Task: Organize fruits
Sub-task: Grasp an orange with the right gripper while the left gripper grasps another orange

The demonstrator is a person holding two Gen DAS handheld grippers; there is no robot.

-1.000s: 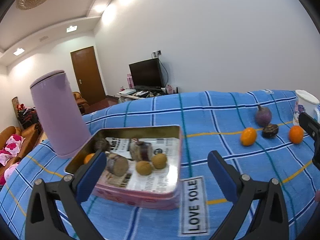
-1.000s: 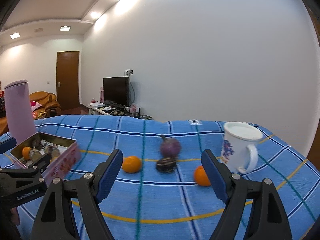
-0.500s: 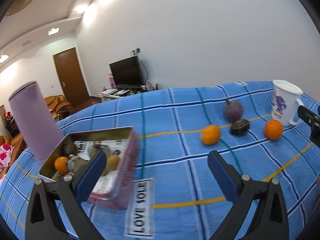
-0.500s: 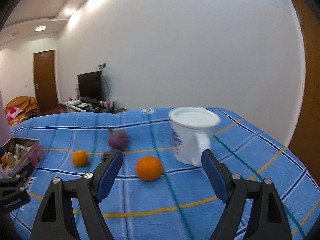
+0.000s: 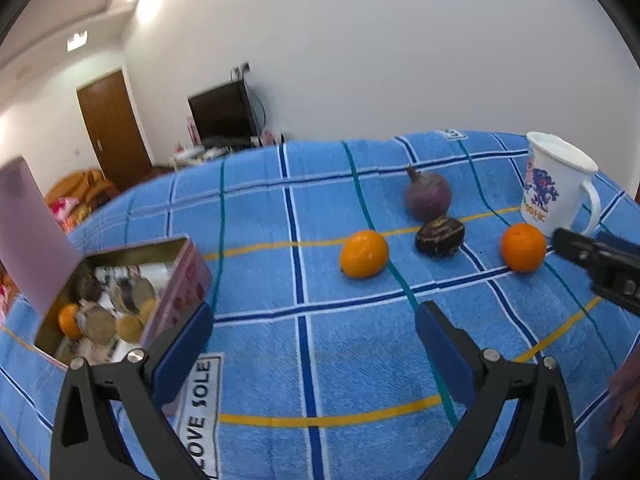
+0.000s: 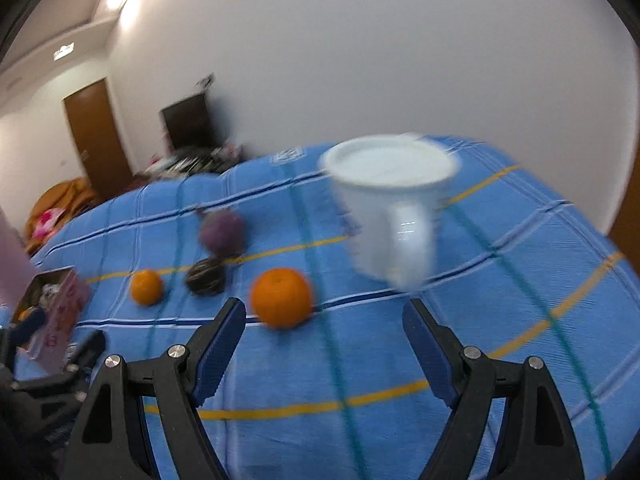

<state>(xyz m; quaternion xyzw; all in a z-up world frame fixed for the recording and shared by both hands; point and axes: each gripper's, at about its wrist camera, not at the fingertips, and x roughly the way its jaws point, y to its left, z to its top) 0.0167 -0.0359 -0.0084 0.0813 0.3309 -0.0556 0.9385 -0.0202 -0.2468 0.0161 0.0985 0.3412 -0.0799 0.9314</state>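
Four loose fruits sit on the blue-checked bench (image 5: 500,360), well apart from the tin (image 5: 176,276). Reaching for the nearest orange (image 6: 281,297), I could clip the mug (image 6: 394,216) beside it. My right tool (image 6: 324,344) points downward, spread and empty; my left tool (image 5: 314,344) likewise.

- You have two oranges loose on the blue cloth: left orange (image 5: 364,254), right orange (image 5: 523,247).
- One round purple fruit (image 5: 427,196) behind them.
- One dark brown fruit (image 5: 439,236) between the oranges.
- One white mug (image 5: 554,184).
- One open tin (image 5: 188,256); inside you can count one orange (image 5: 68,320); the rest, several brownish pieces, is too blurred to count.
- One lilac container (image 5: 28,228) behind the tin.
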